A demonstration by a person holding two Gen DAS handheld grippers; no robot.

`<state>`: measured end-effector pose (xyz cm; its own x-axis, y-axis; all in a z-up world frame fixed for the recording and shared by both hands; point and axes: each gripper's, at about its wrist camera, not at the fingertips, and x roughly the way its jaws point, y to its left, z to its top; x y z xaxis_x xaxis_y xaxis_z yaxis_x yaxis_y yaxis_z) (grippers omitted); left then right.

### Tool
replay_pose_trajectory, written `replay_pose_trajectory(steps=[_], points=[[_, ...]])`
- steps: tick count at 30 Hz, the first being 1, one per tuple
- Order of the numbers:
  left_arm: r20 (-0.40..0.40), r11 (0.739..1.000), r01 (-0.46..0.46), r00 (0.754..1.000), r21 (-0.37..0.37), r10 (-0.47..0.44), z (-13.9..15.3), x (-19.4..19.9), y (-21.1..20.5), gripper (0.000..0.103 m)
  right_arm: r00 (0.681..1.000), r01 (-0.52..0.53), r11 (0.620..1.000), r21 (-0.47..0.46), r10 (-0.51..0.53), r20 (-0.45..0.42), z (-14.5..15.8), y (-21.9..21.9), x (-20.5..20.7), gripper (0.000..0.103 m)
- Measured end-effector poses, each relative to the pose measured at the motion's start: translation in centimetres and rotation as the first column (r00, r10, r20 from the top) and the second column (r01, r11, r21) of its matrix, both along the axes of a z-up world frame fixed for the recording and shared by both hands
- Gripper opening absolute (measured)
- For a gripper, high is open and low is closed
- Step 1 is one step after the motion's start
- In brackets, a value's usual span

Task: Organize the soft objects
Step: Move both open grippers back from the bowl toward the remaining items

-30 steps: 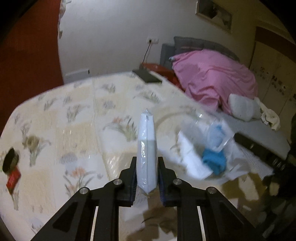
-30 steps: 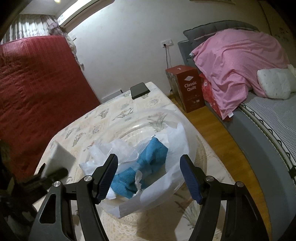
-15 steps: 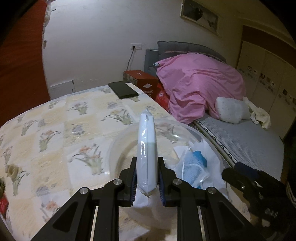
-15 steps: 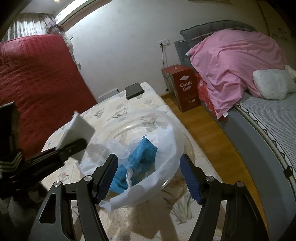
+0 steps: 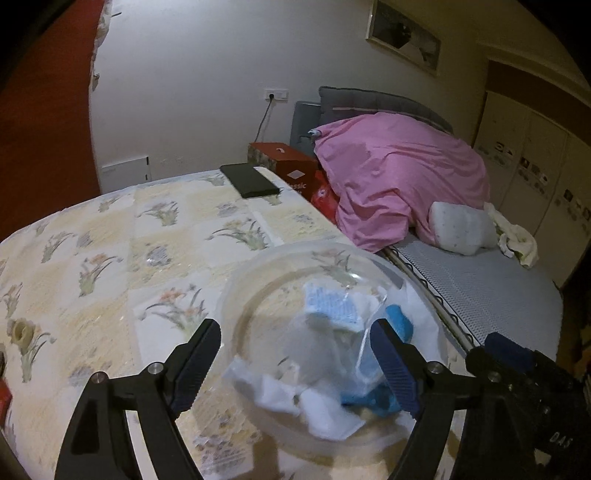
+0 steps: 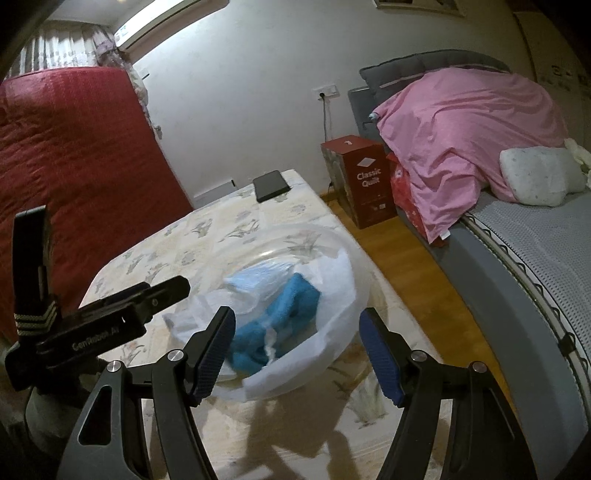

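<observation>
Gaping left tool [image 5: 295, 363] hovers above clear bowl's [image 5: 236, 291] rim, holding nothing.

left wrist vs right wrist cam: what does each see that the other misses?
Left wrist only: a framed picture on the wall and wardrobe doors beyond the bed.

Right wrist only: the red quilted panel, the wooden floor, and the left gripper from the side.

Both: the clear bowl holding the blue cloth and white packets, the black phone, the pink duvet.
</observation>
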<state>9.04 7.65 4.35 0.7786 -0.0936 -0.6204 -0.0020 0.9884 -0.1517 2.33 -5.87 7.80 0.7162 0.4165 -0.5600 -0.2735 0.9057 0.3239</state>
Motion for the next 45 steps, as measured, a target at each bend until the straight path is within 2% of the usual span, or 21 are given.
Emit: replay_pose_trajectory(steps=[3,8,11,17,23,27,30,32,35,36,42,45], points=[[-0.006,1.000,-0.016,1.000,-0.011,0.016,-0.2,-0.8,0.9,0.088,1.000,-0.013,1.000,-0.002,0.013,0.003,0.1,0.9,-0.3,0.073],[-0.001,0.998,-0.049,0.999,-0.033,0.049,-0.1,-2.3,2.6,0.091,1.000,-0.022,1.000,-0.017,0.022,0.020,0.5,2.3,-1.2,0.085],[0.008,0.997,-0.065,0.998,-0.029,0.065,0.0,-3.3,3.4,0.092,0.999,0.014,0.998,-0.055,-0.011,0.049,0.6,3.3,-1.9,0.094],[0.018,0.994,-0.100,0.995,-0.032,0.101,0.0,-5.4,5.6,0.093,0.998,0.020,0.992,-0.124,-0.011,0.069,0.8,5.7,-2.8,0.097],[0.021,0.989,-0.144,0.989,-0.040,0.145,-0.2,-7.4,7.9,0.093,0.995,0.020,0.991,-0.133,-0.006,0.103,1.2,7.7,-4.2,0.097],[0.027,0.985,-0.170,0.985,-0.037,0.171,-0.2,-8.7,9.2,0.093,0.989,0.081,0.985,-0.149,-0.061,0.135,2.1,8.2,-5.0,0.097],[0.032,0.980,-0.193,0.980,-0.041,0.194,-0.2,-9.7,10.2,0.093,0.979,0.123,0.978,-0.168,-0.092,0.180,3.0,8.3,-6.0,0.102],[0.037,0.976,-0.212,0.976,-0.044,0.213,-0.1,-10.3,10.8,0.093,0.984,0.083,0.984,-0.160,-0.056,0.171,3.3,8.7,-6.3,0.103],[0.044,0.969,-0.241,0.969,-0.047,0.243,0.0,-11.6,11.9,0.093,0.994,-0.041,0.992,-0.119,0.052,0.094,2.6,9.7,-6.1,0.103],[0.047,0.968,-0.248,0.967,-0.047,0.250,0.1,-12.0,12.2,0.093,0.993,-0.054,0.990,-0.127,0.067,0.094,2.5,10.1,-6.4,0.103],[0.050,0.949,-0.314,0.948,-0.040,0.315,-0.2,-14.7,15.0,0.095,0.974,-0.100,0.959,-0.263,0.149,0.172,2.6,14.9,-9.0,0.103],[0.036,0.933,-0.357,0.933,-0.048,0.358,-0.8,-15.4,17.2,0.095,0.967,-0.166,0.934,-0.316,0.217,0.133,2.0,17.7,-8.9,0.103]])
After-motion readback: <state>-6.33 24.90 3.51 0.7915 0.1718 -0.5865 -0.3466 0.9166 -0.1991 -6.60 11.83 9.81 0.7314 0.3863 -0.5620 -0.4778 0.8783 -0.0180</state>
